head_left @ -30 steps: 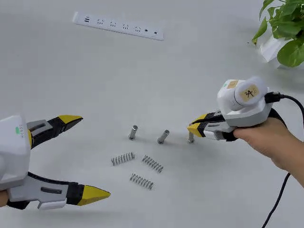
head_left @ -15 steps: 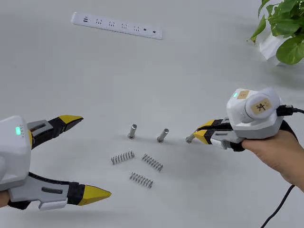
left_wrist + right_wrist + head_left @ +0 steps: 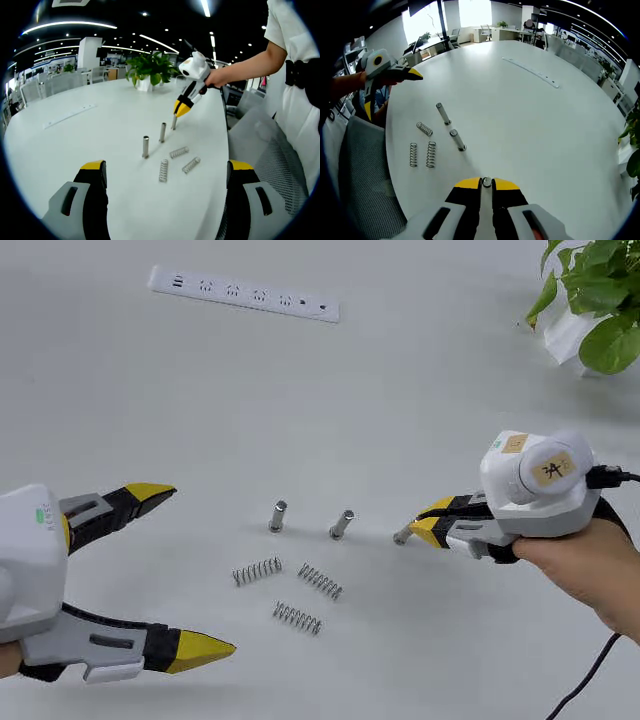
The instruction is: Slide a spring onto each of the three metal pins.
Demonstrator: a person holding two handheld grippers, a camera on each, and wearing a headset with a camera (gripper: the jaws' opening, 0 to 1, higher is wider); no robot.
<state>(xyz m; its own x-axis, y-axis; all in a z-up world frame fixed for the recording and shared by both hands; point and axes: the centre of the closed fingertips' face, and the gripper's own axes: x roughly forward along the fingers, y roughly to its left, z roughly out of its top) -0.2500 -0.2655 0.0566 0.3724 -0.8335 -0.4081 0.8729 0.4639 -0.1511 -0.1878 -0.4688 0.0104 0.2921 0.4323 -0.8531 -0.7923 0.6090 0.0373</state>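
And the right gripper (image 3: 418,525) is clamped tight on the end pin (image 3: 402,536), jaws pinched shut around it. Just beside it, two more pins (image 3: 342,524) stand on the table (image 3: 300,410), with three springs (image 3: 320,582) lying loose in front. The left gripper (image 3: 190,570) hangs wide open, well apart from them.

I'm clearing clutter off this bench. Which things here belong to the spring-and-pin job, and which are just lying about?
Belongs to the job:
- three coiled steel springs, lying loose
- two silver metal pins, standing on the table
- third pin, clamped in the right gripper

Just lying about:
- long white power strip
- green potted plant
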